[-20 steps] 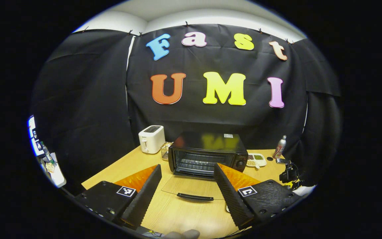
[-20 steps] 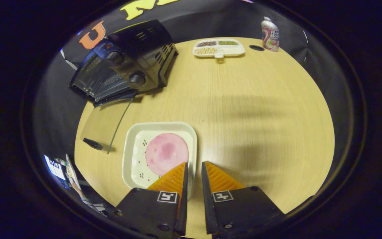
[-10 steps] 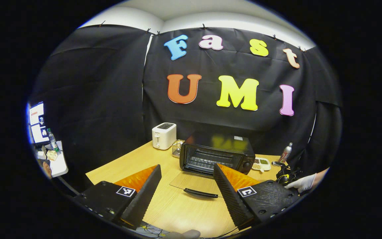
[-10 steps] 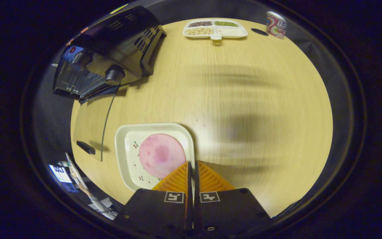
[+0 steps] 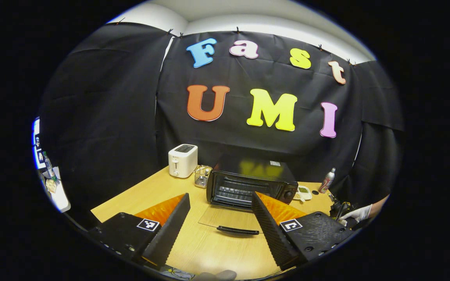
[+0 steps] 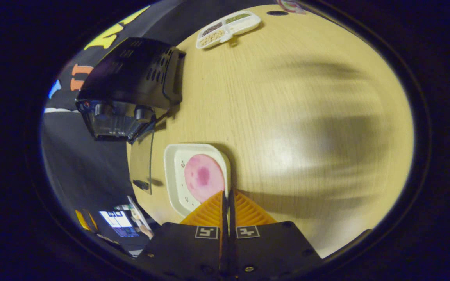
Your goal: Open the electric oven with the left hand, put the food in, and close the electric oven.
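Left gripper view gives me the table [image 5: 139, 195] first, pale wood running back to the black cloth wall. On it stands the oven [image 5: 252, 181], black, its glass door [image 5: 229, 218] dropped flat onto the table toward me, the dark handle [image 5: 237, 230] at the near edge and the wire rack visible inside. A white toaster [image 5: 183, 160] sits to the oven's left, well apart, with a small wire basket [image 5: 202, 176] between them. On the oven's other side I see a divided snack tray [image 5: 303, 192] and, farther back, a bottle [image 5: 327, 180]. My left gripper [image 5: 221, 212] hangs in front of the open door with its fingers wide apart, holding nothing. At the right edge I catch a gloved hand [image 5: 356, 214]

From the right gripper view I look down on the plate [image 6: 172, 171], white and squarish, near the table's edge beside the open door, with a round pink slice of meat [image 6: 203, 177] lying on it. My right gripper [image 6: 227, 197] has its fingers pressed together on the plate's right rim
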Available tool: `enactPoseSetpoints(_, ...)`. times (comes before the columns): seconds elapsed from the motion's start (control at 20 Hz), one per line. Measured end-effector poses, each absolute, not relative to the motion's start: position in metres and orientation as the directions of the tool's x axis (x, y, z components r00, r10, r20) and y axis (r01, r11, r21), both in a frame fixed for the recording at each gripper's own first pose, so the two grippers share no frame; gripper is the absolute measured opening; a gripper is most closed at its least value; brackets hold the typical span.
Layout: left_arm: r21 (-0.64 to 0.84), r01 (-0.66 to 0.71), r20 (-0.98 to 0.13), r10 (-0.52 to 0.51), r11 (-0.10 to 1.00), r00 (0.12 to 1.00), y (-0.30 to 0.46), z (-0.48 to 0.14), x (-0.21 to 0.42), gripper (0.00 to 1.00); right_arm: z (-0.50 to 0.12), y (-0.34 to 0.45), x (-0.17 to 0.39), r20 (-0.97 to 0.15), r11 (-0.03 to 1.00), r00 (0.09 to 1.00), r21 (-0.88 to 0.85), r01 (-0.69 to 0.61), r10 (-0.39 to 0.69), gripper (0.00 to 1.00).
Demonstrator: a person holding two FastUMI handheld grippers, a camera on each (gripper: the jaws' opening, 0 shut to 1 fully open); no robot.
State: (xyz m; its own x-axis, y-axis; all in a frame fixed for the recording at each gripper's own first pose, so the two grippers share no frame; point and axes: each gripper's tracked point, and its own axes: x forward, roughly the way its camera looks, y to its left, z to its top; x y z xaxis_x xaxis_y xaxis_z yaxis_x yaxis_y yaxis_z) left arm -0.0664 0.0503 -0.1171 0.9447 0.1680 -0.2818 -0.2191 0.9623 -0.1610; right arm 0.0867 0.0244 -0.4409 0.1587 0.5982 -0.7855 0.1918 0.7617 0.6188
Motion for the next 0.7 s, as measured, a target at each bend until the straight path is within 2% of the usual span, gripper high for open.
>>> enactPoseSetpoints(0.15,-0.159,-0.191,-0.278,0.142,0.969,0.950,0.057,-0.111,-0.066,0.96,-0.432,0.013,0.080,-0.759,0.716,0.265,0.650,0.255,0.594,0.00)
enactPoseSetpoints(0.2,-0.161,-0.181,-0.272,0.133,0.970,0.953,0.058,-0.109,-0.064,0.96,-0.427,0.011,0.078,-0.749,0.697,0.298,0.661,0.278,0.592,0.04)
enactPoseSetpoints(0.4,-0.161,-0.142,-0.260,0.097,0.977,0.961,0.061,-0.099,-0.056,0.96,-0.399,0.012,0.063,-0.722,0.645,0.426,0.686,0.338,0.545,0.00)
enactPoseSetpoints(0.7,-0.147,-0.090,-0.266,0.048,0.985,0.963,0.071,-0.090,-0.052,0.96,-0.353,0.075,0.046,-0.656,0.542,0.583,0.744,0.391,0.479,0.04)
